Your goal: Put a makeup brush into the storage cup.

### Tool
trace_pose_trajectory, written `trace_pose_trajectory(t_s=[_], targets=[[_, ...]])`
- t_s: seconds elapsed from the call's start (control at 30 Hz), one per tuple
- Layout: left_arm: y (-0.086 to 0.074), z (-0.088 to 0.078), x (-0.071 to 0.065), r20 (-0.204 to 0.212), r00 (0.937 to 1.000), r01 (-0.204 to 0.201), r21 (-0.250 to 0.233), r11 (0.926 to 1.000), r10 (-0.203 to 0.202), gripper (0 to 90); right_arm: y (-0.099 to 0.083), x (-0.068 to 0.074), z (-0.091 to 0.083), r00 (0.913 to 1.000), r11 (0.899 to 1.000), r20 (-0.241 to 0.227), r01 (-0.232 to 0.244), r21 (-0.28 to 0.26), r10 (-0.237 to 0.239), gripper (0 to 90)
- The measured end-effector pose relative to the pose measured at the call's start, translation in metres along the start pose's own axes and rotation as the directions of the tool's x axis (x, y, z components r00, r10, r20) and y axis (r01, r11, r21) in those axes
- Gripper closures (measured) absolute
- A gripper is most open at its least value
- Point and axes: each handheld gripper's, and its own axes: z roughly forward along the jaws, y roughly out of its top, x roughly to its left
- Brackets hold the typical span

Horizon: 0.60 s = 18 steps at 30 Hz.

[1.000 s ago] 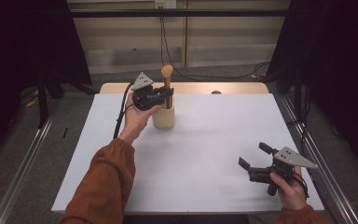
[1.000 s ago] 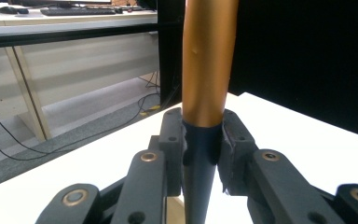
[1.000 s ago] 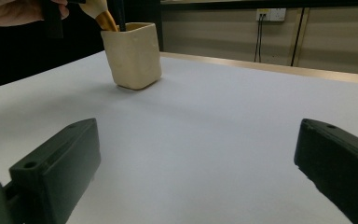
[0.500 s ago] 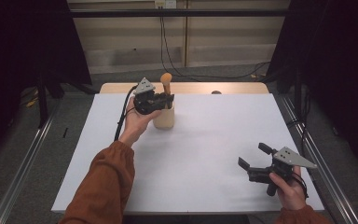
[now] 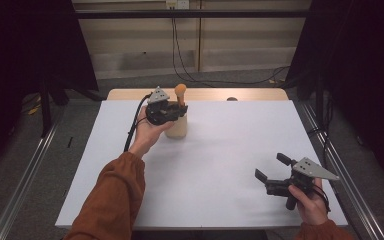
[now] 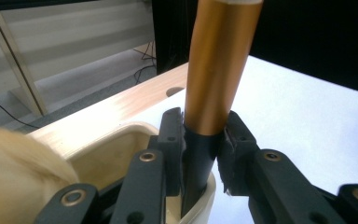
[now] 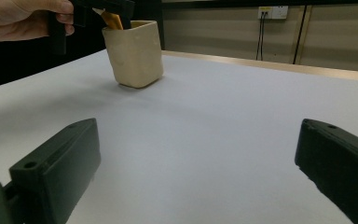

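Observation:
A cream cup (image 5: 178, 130) stands at the back left of the white table (image 5: 220, 155). An orange-handled tool (image 5: 180, 90) with a rounded top stands upright in it. My left gripper (image 5: 179, 111) is shut on that tool just above the cup's rim. In the left gripper view the jaws clamp the dark lower part of the orange handle (image 6: 219, 60) over the cup's rim (image 6: 121, 133). My right gripper (image 5: 270, 166) rests low at the front right, open and holding nothing. The right gripper view looks between its jaws (image 7: 196, 163) toward the cup (image 7: 135, 51) and the handle (image 7: 112, 19).
A blurred pale fuzzy thing (image 6: 18, 168) sits close at the left of the left gripper view. A wooden strip (image 5: 250, 94) with a small hole runs along the table's far edge. Cables (image 5: 180, 45) hang behind the table, and metal rails (image 5: 25, 170) flank it.
My left gripper has come down a little with the tool, so the orange handle sits lower in the cup. The right gripper has stayed where it was.

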Motion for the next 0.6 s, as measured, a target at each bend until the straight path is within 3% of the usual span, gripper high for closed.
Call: trace_pose_trajectory(t_s=[0.33, 0.5, 0.6], targets=[[-0.0060, 0.0043, -0.0001, 0.001, 1.0000, 0.010, 0.020, 0.9998, -0.010, 70.3, -0.0002, 0.0003, -0.0005, 1.0000, 1.000, -0.001, 0.004, 0.000, -0.004, 0.0], [-0.0041, 0.0024, -0.0009, 0.006, 0.9998, 0.019, 0.005, 0.9998, -0.019, 66.0, -0.0002, 0.0002, -0.0006, 0.9999, 1.000, -0.002, 0.011, 0.002, -0.010, 0.0], [-0.0045, -0.0002, -0.0016, -0.008, 0.9999, 0.014, 0.002, 0.9999, -0.014, 58.7, 0.0000, 0.0004, -0.0007, 0.9999, 1.000, -0.002, 0.011, 0.000, -0.011, 0.0]])
